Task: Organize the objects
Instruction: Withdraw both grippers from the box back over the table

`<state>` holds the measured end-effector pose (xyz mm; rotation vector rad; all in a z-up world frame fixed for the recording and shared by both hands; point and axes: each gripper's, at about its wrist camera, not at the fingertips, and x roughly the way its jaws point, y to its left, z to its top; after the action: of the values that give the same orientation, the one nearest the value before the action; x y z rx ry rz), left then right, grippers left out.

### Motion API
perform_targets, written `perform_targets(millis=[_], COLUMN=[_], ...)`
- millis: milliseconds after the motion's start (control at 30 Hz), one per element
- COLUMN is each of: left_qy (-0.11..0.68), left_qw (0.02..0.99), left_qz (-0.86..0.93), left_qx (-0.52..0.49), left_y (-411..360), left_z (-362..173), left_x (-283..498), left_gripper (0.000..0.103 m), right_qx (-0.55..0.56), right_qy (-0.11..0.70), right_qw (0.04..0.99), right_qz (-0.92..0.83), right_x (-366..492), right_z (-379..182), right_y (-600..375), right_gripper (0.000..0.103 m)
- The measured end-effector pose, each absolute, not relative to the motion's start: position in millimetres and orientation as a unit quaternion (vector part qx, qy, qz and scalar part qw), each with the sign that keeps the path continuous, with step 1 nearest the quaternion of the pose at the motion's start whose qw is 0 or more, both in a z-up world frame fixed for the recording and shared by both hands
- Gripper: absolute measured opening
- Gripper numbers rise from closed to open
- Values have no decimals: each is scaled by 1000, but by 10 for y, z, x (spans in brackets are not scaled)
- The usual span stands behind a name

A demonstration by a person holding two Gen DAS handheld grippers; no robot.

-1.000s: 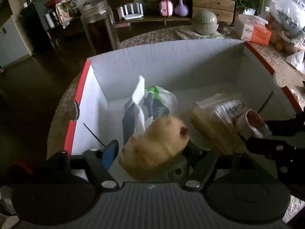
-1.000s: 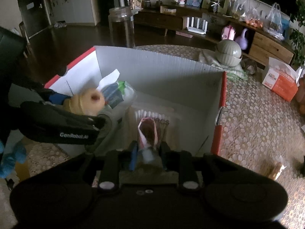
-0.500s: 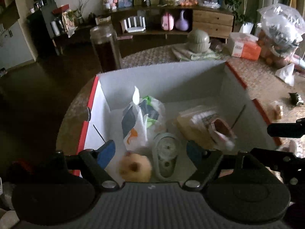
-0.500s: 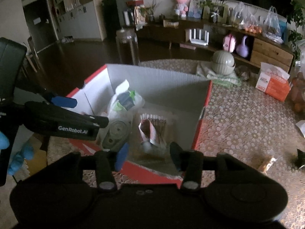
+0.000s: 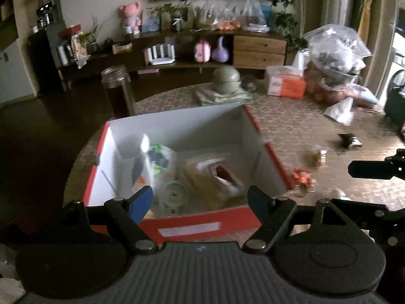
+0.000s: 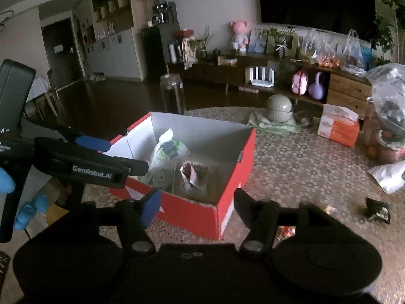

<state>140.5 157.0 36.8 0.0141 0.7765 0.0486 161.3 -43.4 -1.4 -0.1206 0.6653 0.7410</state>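
box: red cardboard box with white inner walls, open at the top, sitting on the patterned bench; it fills the middle of the left wrist view and lies centre-left in the right wrist view.
left hand-held gripper: low in its own frame, above the near red wall of the box; jaws stand wide apart with nothing between them. in the right wrist view it reaches in from the left edge, with a blue-gloved hand behind it.
right hand-held gripper: low centre of its frame, over the near corner of the box; its jaws have just been opening and hold nothing. one black finger shows at the right edge of the left wrist view.
inside the box: a white plastic bag with green and dark print on the left side, a round grey-green tape dispenser just in front of it, a clear packet of brownish items with a red-and-white wrapper on top on the right side.
on the bench, right of the box: small snack wrappers, a dark packet, further back an orange tissue box.
on the bench, behind the box: a grey-green lidded bowl on a folded cloth, a tall glass jar at the upper left.
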Motion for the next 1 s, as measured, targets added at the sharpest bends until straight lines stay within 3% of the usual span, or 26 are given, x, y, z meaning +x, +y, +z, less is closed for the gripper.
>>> perform_targets(millis=[467, 700, 767, 1000], left_qy=[385, 395, 395, 415], left_qw=[921, 913, 912, 902], left_qz=[-52, -99, -107, -121], left_qx=[-3, 0, 4, 10], left_y=[748, 265, 137, -186], left_z=[152, -137, -192, -494], left_x=[1208, 1274, 1303, 1532], left_gripper=[85, 87, 102, 103], right_qx=[-53, -44, -41, -33], right_qy=[312, 333, 335, 342], right_qw=[899, 907, 910, 917], right_qz=[301, 254, 241, 203], right_x=[1371, 1449, 1484, 1711], right_z=[-230, -442, -471, -552], right_y=[-1514, -2079, -2210, -2578], right_gripper=[88, 89, 89, 89])
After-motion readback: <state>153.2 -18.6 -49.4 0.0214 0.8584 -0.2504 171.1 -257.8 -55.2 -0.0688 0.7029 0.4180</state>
